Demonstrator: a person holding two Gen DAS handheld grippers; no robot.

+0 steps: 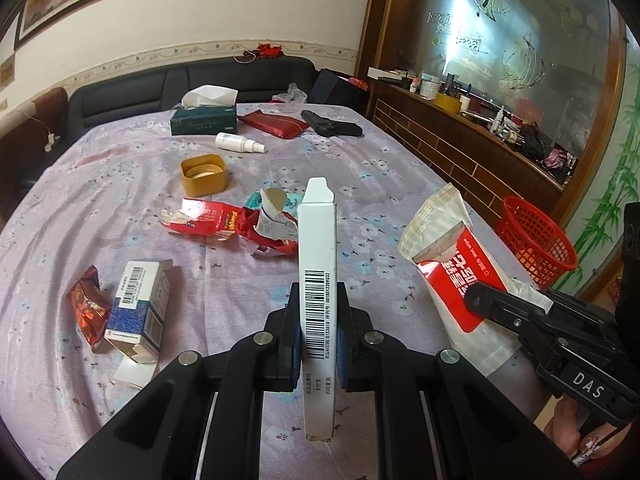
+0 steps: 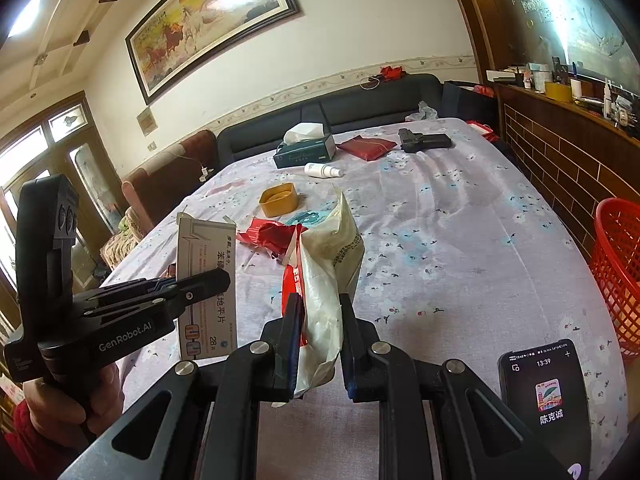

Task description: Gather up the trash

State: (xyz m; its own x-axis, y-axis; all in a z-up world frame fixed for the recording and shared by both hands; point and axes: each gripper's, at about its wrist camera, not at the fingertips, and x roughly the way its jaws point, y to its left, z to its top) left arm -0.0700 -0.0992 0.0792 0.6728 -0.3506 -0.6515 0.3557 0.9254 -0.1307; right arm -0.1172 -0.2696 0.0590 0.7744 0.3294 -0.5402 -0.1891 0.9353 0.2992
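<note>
— So, left to right, what lay on the table (image 1: 380, 168)?

— At about nine o'clock sat a red snack wrapper (image 1: 89, 307) touching an opened blue-and-white carton (image 1: 138, 312). Toward eleven o'clock was the torn red packaging (image 1: 224, 224), with a yellow tub (image 1: 204, 174) beyond it.

— And the left gripper (image 1: 318, 336)?

— Clamped narrow on a flat white medicine box (image 1: 318, 280), held on edge, its long axis pointing straight away toward twelve o'clock.

— The right one?

— The right gripper (image 2: 320, 336) was pinched on a cream-and-red pouch (image 2: 328, 280), which stood up between the pads. Neither held piece touched the table.

— Where was the trash meant to go?

— Probably the red basket (image 1: 536, 240) — off the table's edge at about two o'clock from the left tongs, at three o'clock in the right wrist view (image 2: 620, 276). The right hand looked nearer, so I'd judge the pouch goes first, and the box has to cross over rightward.
</note>
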